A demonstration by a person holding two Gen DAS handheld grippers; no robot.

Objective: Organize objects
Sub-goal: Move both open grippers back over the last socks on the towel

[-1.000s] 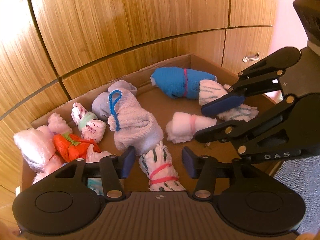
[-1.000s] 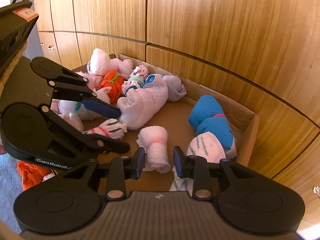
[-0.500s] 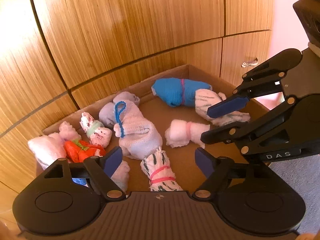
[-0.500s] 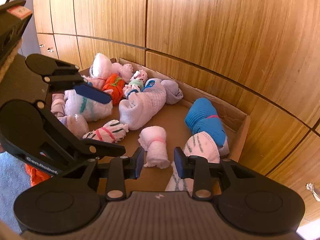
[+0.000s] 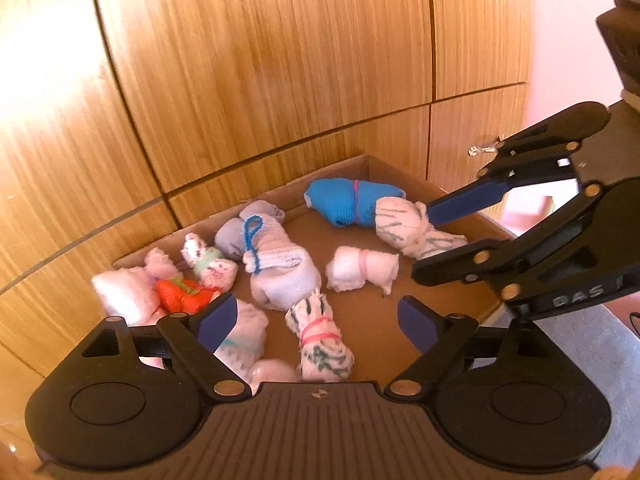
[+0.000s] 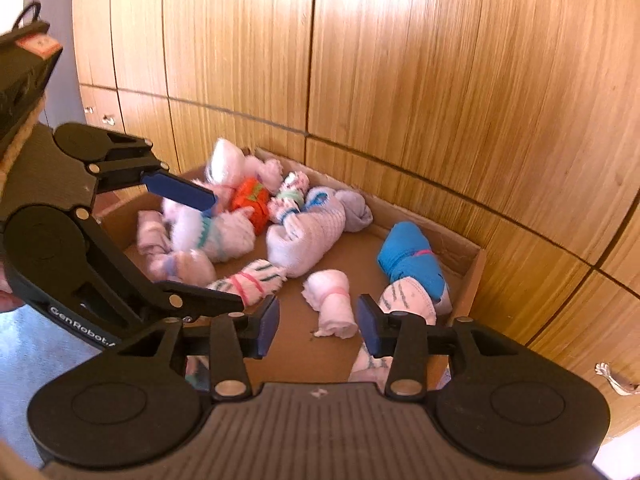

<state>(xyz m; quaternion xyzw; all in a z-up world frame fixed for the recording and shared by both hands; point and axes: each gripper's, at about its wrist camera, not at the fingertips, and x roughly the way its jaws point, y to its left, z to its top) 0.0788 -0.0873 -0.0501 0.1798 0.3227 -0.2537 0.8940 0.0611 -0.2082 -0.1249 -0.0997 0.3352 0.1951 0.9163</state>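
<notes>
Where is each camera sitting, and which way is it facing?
Left wrist: sits on the left gripper, looking down into the cardboard box of rolled socks by the wooden cabinets; the right gripper shows at right.
Right wrist: sits on the right gripper, facing the same box; the left gripper shows at left.
Shared: box, blue sock roll.

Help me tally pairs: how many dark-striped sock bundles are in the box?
2: the pink-banded bundle, front centre; the other bundle, beside the blue bundle. Others may be hidden.
</notes>
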